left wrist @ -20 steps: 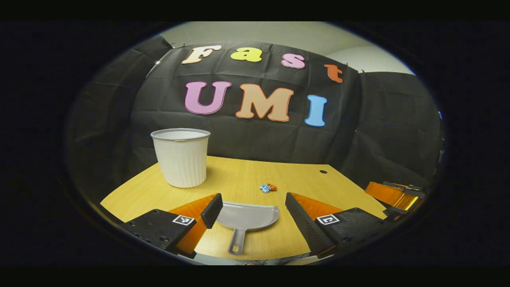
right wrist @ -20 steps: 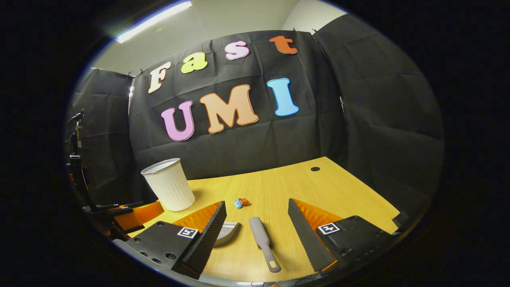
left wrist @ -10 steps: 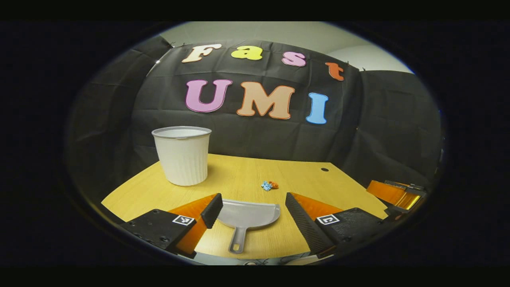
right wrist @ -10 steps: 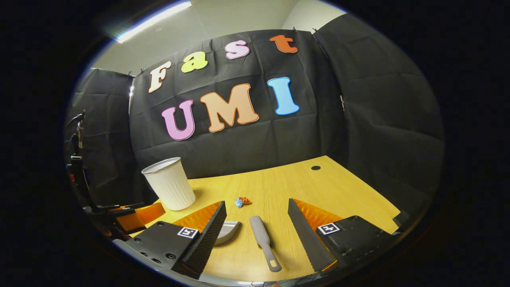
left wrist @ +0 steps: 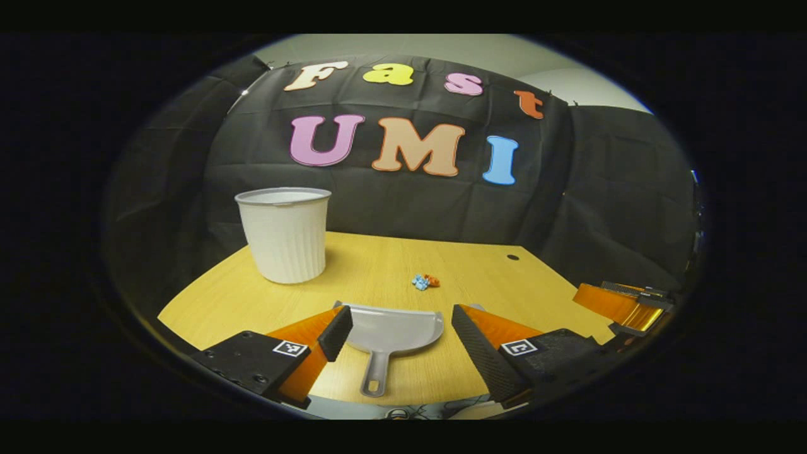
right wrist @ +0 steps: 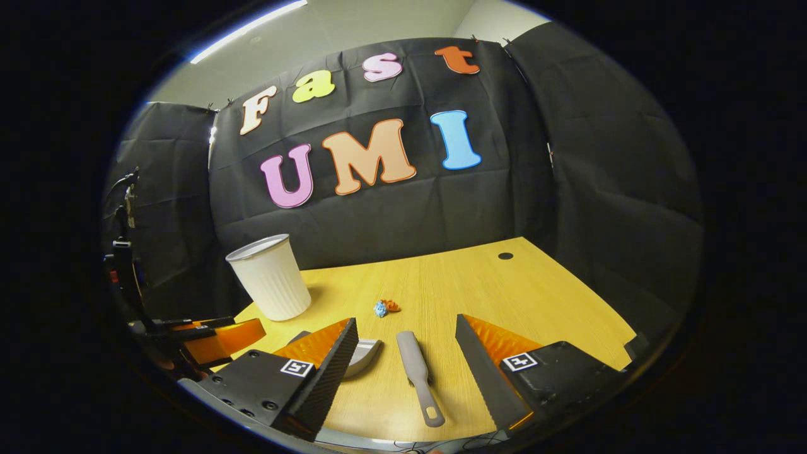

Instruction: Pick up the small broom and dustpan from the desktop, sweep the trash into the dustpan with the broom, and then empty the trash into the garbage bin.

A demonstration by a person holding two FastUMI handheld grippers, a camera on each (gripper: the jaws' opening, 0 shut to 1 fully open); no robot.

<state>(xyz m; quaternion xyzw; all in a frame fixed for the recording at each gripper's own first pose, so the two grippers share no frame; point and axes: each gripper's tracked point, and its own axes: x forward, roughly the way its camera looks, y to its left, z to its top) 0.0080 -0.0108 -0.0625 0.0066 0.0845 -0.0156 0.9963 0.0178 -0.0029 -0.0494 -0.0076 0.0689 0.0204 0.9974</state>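
Left gripper view first: we hold the left gripper (left wrist: 396, 328) low over the near edge of the wooden desktop (left wrist: 252, 302), its jaws spread wide and gripping nothing. Between our two fingers lies the grey dustpan (left wrist: 392, 331), flat on the wood, its handle pointing back toward us and its wide mouth facing away. Beyond the pan, a little to the right, sits the trash (left wrist: 425, 281), a small crumpled clump of blue and orange scraps. Farther off to the left stands the white ribbed garbage bin (left wrist: 284, 234), upright near the back of the desk. A small dark hole (left wrist: 512, 257) marks the far right of the desktop. At the right rim we see part of the right gripper (left wrist: 621, 302), well apart from the dustpan.

Right gripper view next: we hold the right gripper (right wrist: 406, 356) over the near edge too, jaws likewise released and wide. Between our fingers lies the small broom (right wrist: 415, 372), grey, lying flat with its handle end with the hanging slot nearest us. Just left of it, partly hidden behind our left finger, we see the dustpan's rim. The trash lies beyond the broom, apart from it, and the bin stands farther back on the left.
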